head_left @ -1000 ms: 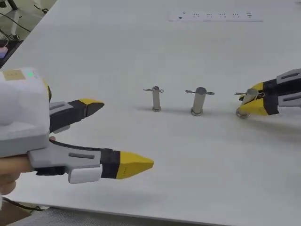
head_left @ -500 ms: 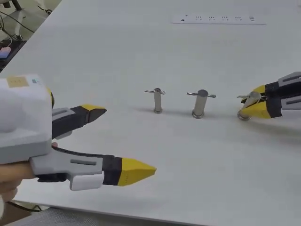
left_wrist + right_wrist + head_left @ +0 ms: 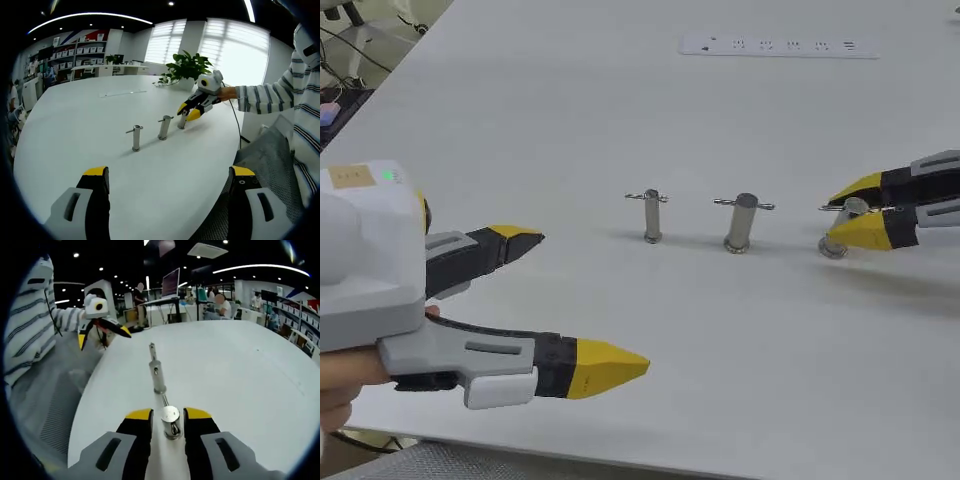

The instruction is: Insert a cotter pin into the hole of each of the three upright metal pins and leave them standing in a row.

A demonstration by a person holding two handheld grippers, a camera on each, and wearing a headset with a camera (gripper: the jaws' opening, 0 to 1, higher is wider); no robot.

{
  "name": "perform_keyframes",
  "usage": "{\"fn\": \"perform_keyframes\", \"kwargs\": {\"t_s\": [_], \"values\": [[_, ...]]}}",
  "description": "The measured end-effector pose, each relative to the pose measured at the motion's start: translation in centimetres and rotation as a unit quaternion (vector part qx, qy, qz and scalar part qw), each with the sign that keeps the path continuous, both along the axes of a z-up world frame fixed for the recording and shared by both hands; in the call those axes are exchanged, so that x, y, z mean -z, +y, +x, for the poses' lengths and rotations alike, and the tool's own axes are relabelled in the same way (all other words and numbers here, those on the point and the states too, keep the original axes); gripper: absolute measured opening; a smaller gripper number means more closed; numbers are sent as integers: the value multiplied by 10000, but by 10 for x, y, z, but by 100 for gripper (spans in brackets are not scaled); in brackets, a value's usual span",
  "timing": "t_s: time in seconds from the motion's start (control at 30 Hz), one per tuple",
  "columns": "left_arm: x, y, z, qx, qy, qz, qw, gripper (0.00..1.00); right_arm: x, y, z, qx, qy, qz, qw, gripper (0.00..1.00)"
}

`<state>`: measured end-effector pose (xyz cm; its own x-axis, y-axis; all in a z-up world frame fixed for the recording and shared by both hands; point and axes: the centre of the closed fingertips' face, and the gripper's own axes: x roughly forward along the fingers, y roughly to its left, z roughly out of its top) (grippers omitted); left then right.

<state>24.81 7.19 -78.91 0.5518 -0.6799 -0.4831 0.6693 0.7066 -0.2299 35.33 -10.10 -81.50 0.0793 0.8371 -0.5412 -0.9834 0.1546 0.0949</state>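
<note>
On the smooth, matte white counter [image 3: 620,120] three short steel cylinders stand upright in a row, and the middle pin [image 3: 741,226] serves as the reference point. It is a stout, brushed-metal post with a flat round top and a slightly flared foot. A thin wire cotter pin [image 3: 723,202] runs crosswise through it just under the head and sticks out on both sides. On the side of the middle pin toward the left gripper [image 3: 588,300] stands a slimmer pin [image 3: 652,220], also threaded with a wire crosspiece near its top. On the opposite side, about as far away, stands the third pin [image 3: 836,242], again with a wire through its head. The right gripper [image 3: 840,214] reaches in from beyond that third pin. Its tapered yellow tips on black and grey plastic jaws sit on either side of the shaft at a narrow spread, and the right gripper view shows a sliver of counter between one jaw and the round head. The left gripper hangs well apart from the middle pin, nearer the person, with its jaws spread wide and nothing between the pointed yellow tips. Far behind the middle pin, a long flat white power strip [image 3: 780,46] lies on the counter.
</note>
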Motion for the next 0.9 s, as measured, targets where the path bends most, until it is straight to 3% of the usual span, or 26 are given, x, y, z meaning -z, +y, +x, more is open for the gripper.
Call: {"fn": "perform_keyframes", "kwargs": {"t_s": [0.07,0.17,0.33,0.37,0.43,0.53,0.63,0.77,0.9], "values": [[0,-1,0,23,-39,5,10000,99,-7,0,-2,86,33,110,9999,31],[-1,-3,0,86,-132,33,9999,99,-30,4,-3,353,30,511,9981,38],[-6,-5,2,127,-267,-12,9996,99,-53,2,-11,590,-58,688,9959,49],[-7,-5,3,129,-285,-26,9995,99,-53,-2,-11,743,72,675,9949,53],[-16,-6,7,65,-439,-213,9988,99,-54,-6,-14,798,15,625,9948,62],[-24,-6,10,10,-499,-364,9981,99,-55,-15,-21,1019,9,639,9927,66],[-27,-5,12,0,-583,-372,9976,99,-55,-23,-26,1279,-3,675,9895,71],[-25,-3,12,22,-570,-356,9977,99,-55,-34,-36,1549,60,671,9856,79],[-20,1,11,56,-508,-244,9984,99,-56,-45,-44,1753,34,657,9823,80]]}}
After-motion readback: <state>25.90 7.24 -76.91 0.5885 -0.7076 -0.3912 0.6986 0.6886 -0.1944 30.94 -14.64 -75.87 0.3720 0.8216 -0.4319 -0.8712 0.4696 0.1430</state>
